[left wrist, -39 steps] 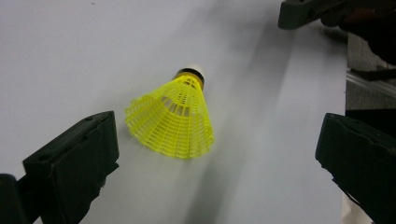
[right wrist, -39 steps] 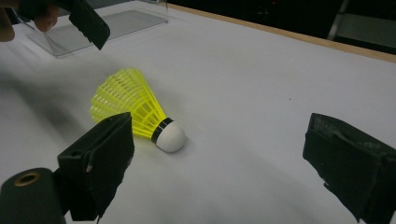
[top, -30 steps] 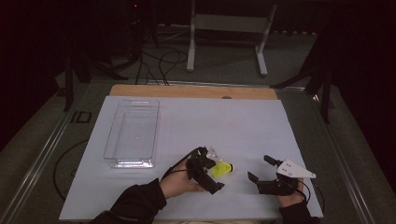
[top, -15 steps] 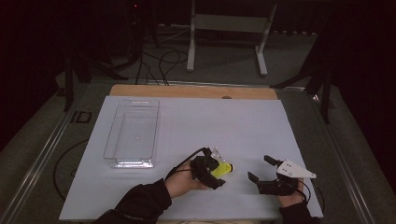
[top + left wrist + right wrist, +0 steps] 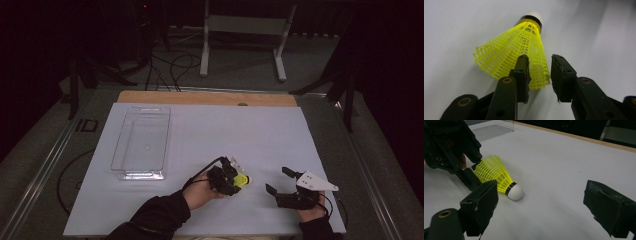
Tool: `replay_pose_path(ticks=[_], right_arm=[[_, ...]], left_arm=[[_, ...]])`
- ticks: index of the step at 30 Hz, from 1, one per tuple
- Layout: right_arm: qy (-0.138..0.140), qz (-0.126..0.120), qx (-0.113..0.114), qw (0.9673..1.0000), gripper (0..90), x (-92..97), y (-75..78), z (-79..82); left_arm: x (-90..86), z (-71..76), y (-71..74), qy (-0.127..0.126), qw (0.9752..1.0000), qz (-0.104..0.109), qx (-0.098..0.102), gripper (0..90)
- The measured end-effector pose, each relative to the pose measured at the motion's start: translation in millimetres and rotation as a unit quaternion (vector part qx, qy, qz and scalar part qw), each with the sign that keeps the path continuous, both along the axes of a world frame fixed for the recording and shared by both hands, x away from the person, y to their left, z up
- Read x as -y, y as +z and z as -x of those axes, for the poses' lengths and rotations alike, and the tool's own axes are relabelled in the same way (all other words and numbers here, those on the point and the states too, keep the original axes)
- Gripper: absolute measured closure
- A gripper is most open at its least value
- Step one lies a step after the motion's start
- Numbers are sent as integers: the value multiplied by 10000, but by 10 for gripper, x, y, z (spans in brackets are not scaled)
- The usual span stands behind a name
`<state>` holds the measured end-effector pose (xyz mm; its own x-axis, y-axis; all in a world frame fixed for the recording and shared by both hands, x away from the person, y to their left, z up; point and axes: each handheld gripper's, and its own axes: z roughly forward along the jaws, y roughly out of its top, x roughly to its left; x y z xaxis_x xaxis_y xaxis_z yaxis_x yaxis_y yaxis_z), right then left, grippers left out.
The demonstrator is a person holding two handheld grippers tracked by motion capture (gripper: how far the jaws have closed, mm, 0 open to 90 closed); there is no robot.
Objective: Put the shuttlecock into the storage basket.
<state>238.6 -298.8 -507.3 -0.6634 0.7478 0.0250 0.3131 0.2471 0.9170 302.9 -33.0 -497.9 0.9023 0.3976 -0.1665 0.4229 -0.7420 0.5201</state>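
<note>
Shuttlecock (image 5: 241, 179) lies on its side on the white table sheet (image 5: 260, 135), near edge, centre. Long axis runs left-right in the high view: white cork tip to the right, yellow mesh skirt to the left, toward the left gripper (image 5: 229, 181).

Left gripper (the nearer of the two to the shuttlecock) has its jaws over the skirt's open end; they have just been closing. In the left gripper view the skirt rim (image 5: 524, 66) sits between the jaws, one jaw against the mesh, the other with a gap showing, so I judge no firm grip yet.

Right gripper (image 5: 276, 181) rests to the right, well apart, jaws spread wide, nothing between them; cork tip (image 5: 515, 192) points its way.

Farther back and to the left, clear plastic bin (image 5: 142, 141), nothing in it, long side running near-far.
</note>
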Motion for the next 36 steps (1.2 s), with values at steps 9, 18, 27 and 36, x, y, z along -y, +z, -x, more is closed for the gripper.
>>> replay_pose_path(ticks=[9,18,27,36], right_arm=[[-57,7,43,10000,117,11,8,3],[-80,21,67,9999,112,13,12,4],[-72,17,62,10000,110,13,14,5],[20,46,26,10000,110,-14,31,17]], left_arm=[[17,-27,-41,-24,10000,-67,-41,837],[-3,-25,51,-65,9999,-110,106,897],[-65,-26,178,-198,9995,-234,114,899],[-177,-61,301,-313,9985,-449,44,900]])
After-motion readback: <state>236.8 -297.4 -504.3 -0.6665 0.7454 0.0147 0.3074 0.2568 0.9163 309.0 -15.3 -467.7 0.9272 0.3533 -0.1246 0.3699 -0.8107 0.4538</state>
